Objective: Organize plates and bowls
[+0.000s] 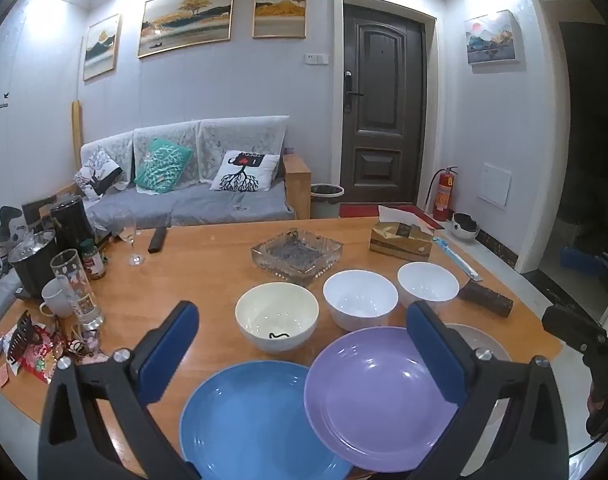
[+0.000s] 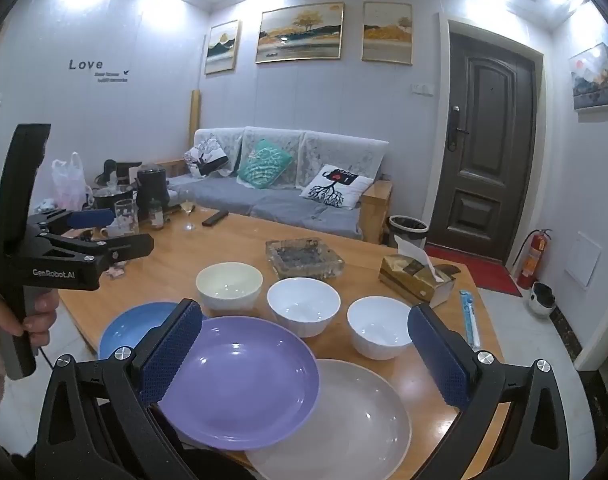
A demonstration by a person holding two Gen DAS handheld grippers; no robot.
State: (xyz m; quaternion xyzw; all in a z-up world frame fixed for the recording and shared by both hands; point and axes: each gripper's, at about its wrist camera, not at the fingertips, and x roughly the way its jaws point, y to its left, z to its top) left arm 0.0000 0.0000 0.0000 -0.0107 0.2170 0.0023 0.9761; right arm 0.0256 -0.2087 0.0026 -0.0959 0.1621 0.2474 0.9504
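Both the left gripper [image 1: 304, 344] and the right gripper [image 2: 304, 344] are hovering wide apart, gripping nothing, over the table's [image 2: 240, 240] near edge. There the purple plate [image 2: 240, 380] is overlapping the blue plate [image 1: 252, 420] towards the left corner and the pale plate [image 2: 344, 420] towards the right. Behind them a cream bowl [image 2: 229, 284] and two white bowls [image 2: 303, 305] are lining up in a row, with a glass ashtray [image 2: 304, 258] and a tissue box [image 2: 416, 278] sitting towards the far edge.

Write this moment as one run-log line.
left gripper: open, empty | right gripper: open, empty | plates: overlapping | bowls: unstacked
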